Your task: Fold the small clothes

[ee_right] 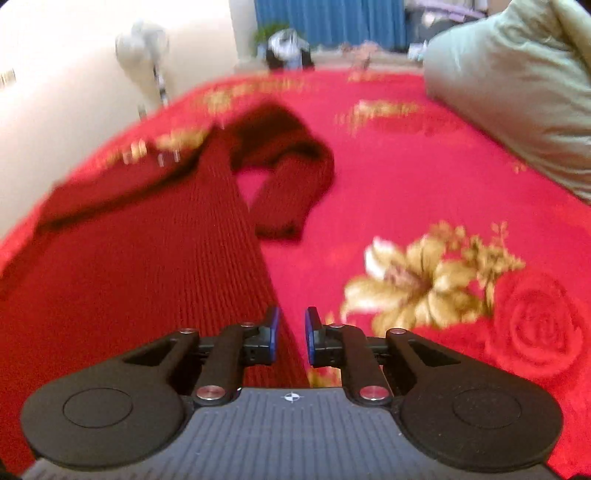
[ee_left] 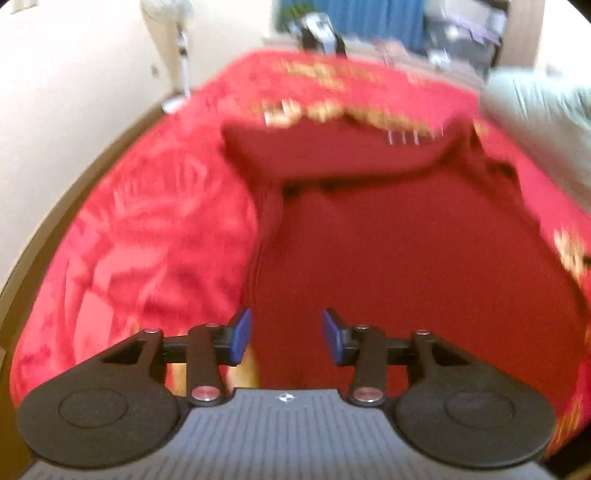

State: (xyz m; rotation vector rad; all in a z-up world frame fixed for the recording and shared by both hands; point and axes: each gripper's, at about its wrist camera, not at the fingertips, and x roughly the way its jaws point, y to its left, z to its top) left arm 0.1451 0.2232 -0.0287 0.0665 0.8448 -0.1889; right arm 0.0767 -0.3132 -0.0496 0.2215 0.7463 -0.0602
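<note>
Sweater (ee_left: pixel 406 251), dark red ribbed knit, spread flat on red flowered bedspread (ee_left: pixel 147 229). Both views blurred.

Left wrist view: left gripper (ee_left: pixel 287 334) low at 6 o'clock, blue pads (ee_left: pixel 242 334) spread well apart, nothing between them, no cloth pinched. Knit fills centre of view, running from the fingers toward 12 o'clock. Upper part of sweater at 12 o'clock, a darker fold line across it. Bedspread bright red from 8 to 10 o'clock, gold print at 12 o'clock. Standing fan (ee_left: pixel 181 55) against pale wall at 11 o'clock.

Right wrist view: right gripper (ee_right: pixel 291 334) at 6 o'clock, pads close together but a narrow gap between them; right-hand edge of sweater (ee_right: pixel 129 277) passing through that gap, not visibly pinched. Cannot tell whether pads touch the knit. Body of sweater from 7 to 10 o'clock. One sleeve (ee_right: pixel 291 173) curled in a loop at 12 o'clock, cuff end lying on bedspread just beside the body. Gold flower print (ee_right: pixel 417 288) at 3 o'clock, red rose print near it. Grey-green pillow (ee_right: pixel 509 85) at 2 o'clock on far side of bed. Blue curtain (ee_right: pixel 332 22) at 12 o'clock, far back.
</note>
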